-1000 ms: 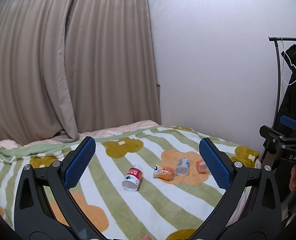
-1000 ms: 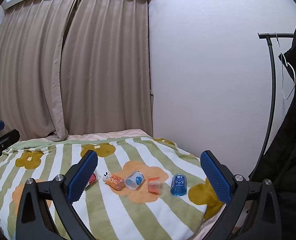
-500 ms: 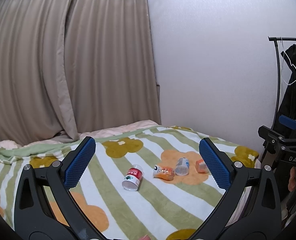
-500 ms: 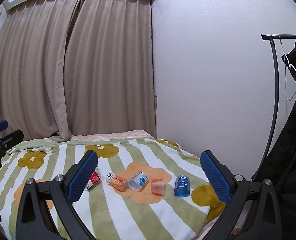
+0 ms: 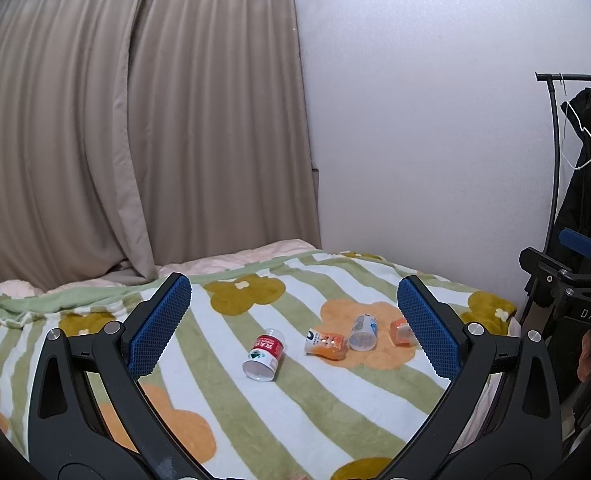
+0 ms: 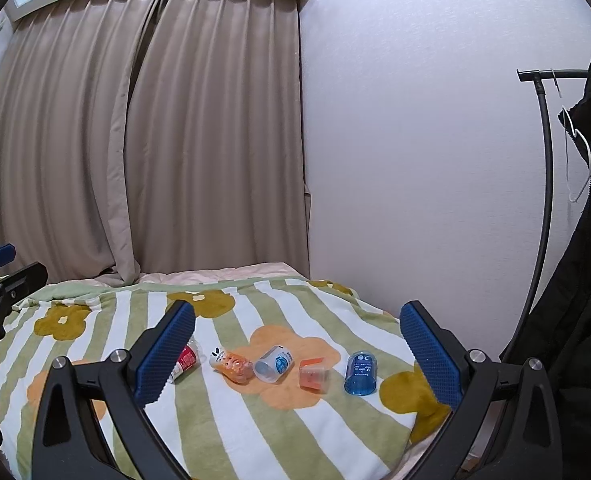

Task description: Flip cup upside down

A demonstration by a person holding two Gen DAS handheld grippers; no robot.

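Note:
Several small cups lie on a striped flower blanket. In the left wrist view I see a red-labelled cup on its side, an orange patterned cup, a clear cup with a blue label and an orange cup half hidden by my finger. The right wrist view shows the same row: red cup, orange patterned cup, clear cup, orange cup, and a blue cup standing mouth down. My left gripper and right gripper are open, empty, well short of the cups.
Beige curtains hang behind the bed and a white wall runs along its right side. A coat rack with dark clothes stands at the right. The blanket's right edge drops off near the blue cup.
The right gripper has tilted up and drawn back a little, so the cups sit lower in its view. The left gripper has barely moved. No cup has moved.

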